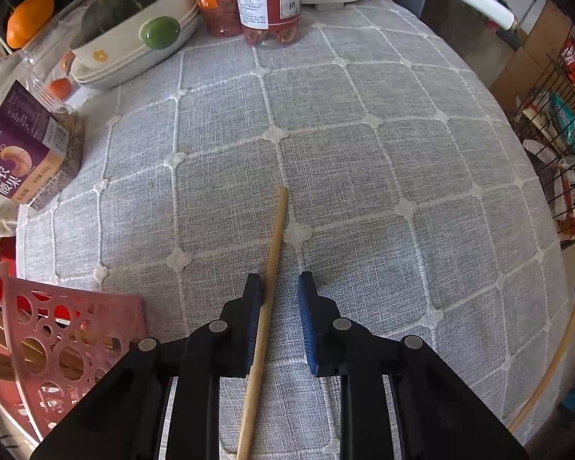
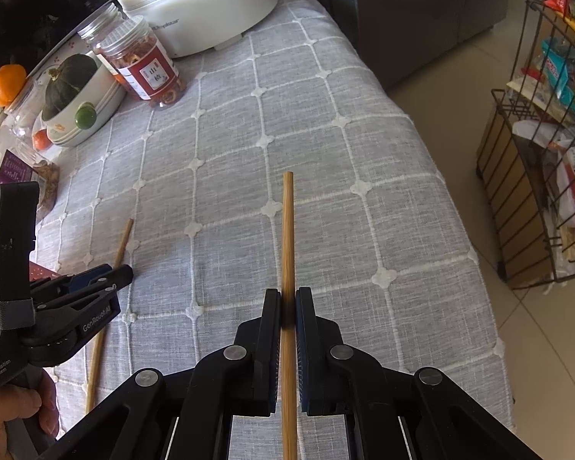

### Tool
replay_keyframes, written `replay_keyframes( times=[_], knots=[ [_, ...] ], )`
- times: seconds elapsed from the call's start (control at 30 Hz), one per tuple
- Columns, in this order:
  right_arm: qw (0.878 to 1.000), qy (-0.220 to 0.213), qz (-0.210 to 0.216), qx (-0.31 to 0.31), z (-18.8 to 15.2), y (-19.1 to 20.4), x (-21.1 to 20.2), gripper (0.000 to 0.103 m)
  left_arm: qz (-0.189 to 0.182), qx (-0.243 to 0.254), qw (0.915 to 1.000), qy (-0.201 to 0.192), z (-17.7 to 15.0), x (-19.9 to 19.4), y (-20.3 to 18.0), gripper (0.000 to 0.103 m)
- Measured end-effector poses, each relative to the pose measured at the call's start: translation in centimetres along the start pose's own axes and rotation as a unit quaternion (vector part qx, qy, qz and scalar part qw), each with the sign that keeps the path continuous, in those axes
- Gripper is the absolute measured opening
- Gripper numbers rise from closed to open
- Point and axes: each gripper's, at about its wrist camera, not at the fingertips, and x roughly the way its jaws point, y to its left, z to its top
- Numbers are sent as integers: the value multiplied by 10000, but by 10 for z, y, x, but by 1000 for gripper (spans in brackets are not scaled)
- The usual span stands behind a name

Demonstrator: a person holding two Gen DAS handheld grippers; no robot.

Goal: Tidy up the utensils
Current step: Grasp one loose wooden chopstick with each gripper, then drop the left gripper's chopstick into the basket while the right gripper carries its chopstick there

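Left gripper point(image 1: 280, 287) over grey checked tablecloth point(image 1: 364, 153), jaws apart; pale chopstick point(image 1: 274, 253) lies on the cloth between them, against the left pad, clear of the right. Purple packet point(image 1: 23, 153) reads "ZI YI YAO GUO". Two red-labelled jars point(image 1: 268, 0). Pink perforated basket point(image 1: 69, 337) lower left. Right wrist view: right gripper point(image 2: 288, 299) clamped on a darker chopstick point(image 2: 288, 230) held above the cloth. Left gripper body reads "GenRobot.AI" and "Data Acquisition System". White cooker point(image 2: 195, 0), brand print too small to read. Two chopsticks in all.
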Motion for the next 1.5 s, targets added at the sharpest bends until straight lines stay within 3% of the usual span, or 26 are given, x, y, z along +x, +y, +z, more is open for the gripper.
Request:
replay_keyframes(
  times=[0.07, 0.17, 0.23, 0.57, 0.9, 1.13, 1.3, 1.5],
  knots=[
    [10000, -9, 11, 11, 1, 1, 0, 5, -106, -48, 9999, 31, -2, 0, 2, 9],
    [10000, -59, 24, 25, 1, 3, -2, 5, 10, 173, 9999, 2, -8, -3, -5, 6],
    [9999, -89, 69, 10, 1, 5, -6, 5, -112, 201, 9997, -76, -13, -10, -8, 6],
    [9974, -630, 336, -87, -6, 22, -49, 5, -785, 521, 9902, -1035, -61, -95, -24, 6],
    [9863, -1446, 548, -566, -15, 74, -96, 5, -1063, 207, 9675, -2285, -104, -180, 23, 6],
    [9762, -1872, 848, -686, -14, 101, -116, 5, -1178, -176, 9369, -3286, -119, -227, 59, 6],
    [9705, -2021, 1100, -715, -14, 115, -125, 5, -1122, -592, 9004, -4162, -120, -264, 95, 6],
    [9663, -2093, 1265, -805, -15, 129, -126, 5, -790, -1249, 8549, -4972, -115, -276, 138, 6]
  ],
)
